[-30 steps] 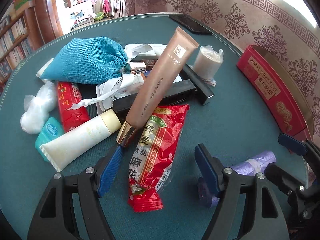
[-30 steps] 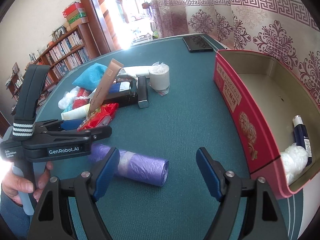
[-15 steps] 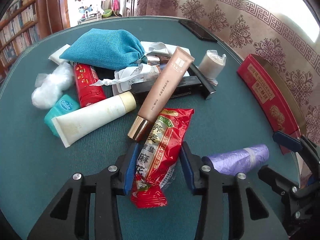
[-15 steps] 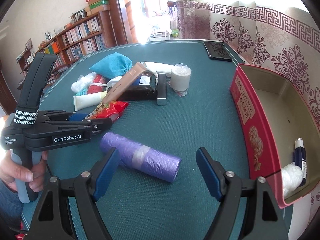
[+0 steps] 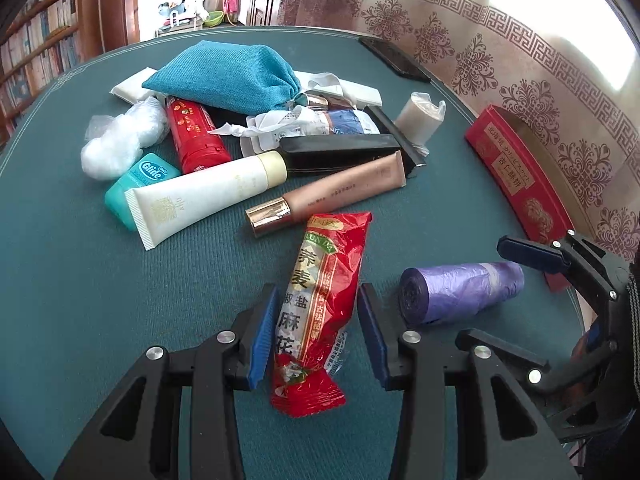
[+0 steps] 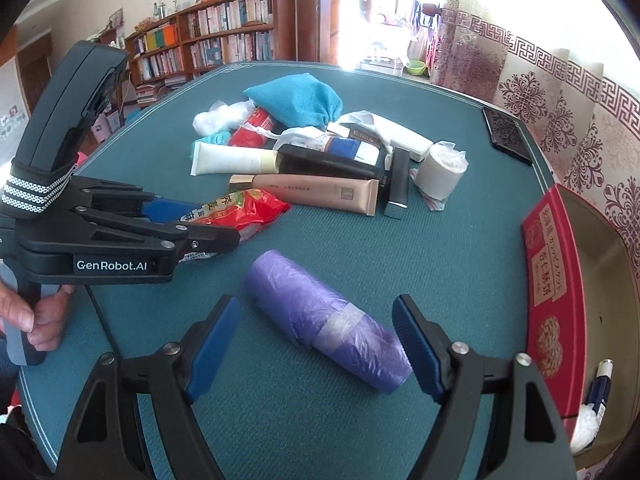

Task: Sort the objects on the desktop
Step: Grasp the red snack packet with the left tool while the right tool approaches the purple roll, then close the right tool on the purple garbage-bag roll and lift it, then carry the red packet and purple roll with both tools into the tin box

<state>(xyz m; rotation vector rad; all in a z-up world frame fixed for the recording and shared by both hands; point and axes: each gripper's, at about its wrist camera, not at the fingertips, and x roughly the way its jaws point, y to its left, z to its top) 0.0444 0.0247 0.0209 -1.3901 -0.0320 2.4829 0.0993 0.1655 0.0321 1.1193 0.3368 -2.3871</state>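
Both left jaws clamping snack packet [image 5: 320, 304], right agape

Left wrist view: red box [image 5: 520, 184] interior not visible, only outer wall. Items under teal pouch [image 5: 228, 74] mostly covered, can't identify. Phone [image 5: 394, 60] at far counter edge, too small to read. Right wrist view: box cut off at right edge; white wad [image 6: 584, 426] and blue tube [image 6: 600, 390] inside partly hidden by box wall. Snack packet [image 6: 236, 210] near end hidden behind left claw [image 6: 188, 226].
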